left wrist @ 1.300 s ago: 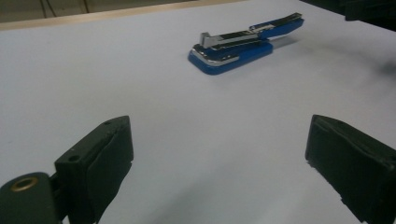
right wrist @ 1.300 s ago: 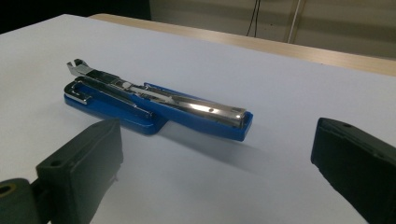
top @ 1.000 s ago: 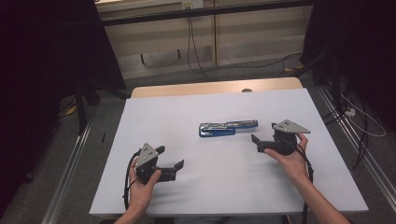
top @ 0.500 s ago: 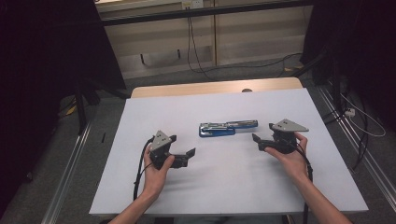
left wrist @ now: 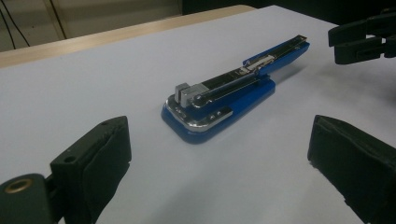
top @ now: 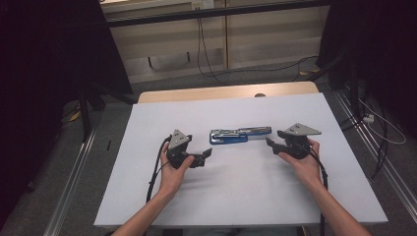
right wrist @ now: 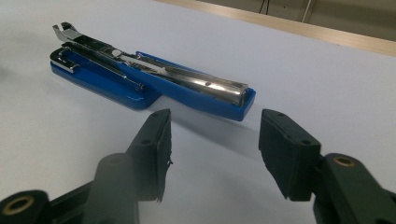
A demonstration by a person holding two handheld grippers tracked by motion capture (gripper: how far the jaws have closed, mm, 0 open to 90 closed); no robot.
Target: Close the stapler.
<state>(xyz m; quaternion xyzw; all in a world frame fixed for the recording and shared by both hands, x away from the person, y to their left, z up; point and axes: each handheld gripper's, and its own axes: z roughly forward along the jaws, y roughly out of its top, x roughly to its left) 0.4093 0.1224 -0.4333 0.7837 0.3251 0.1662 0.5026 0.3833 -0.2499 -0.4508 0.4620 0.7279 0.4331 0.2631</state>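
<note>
High view: my left hand (top: 173, 169) enters from the bottom edge left of centre, forearm angled up and to the right, and carries the left gripper (top: 205, 156) with its tips aimed toward the right of the frame. My right hand (top: 303, 162) rises from the lower right and holds the right gripper (top: 271, 143) aimed toward the left. The blue stapler (top: 239, 135) lies flat at the middle of the white table (top: 236, 196), lengthwise between the two grippers, touched by neither.

Left gripper view: the jaws stand wide apart and empty at the lower corners; the stapler (left wrist: 233, 95), swung open with its metal rail exposed, runs from centre toward the upper right, well ahead of the tips. The right gripper (left wrist: 362, 39) appears at the upper right, beyond the stapler's far end.

Right gripper view: the jaws are likewise spread and empty; the stapler (right wrist: 154, 81) lies in the upper left, its near end just ahead of the gap between them.
</note>
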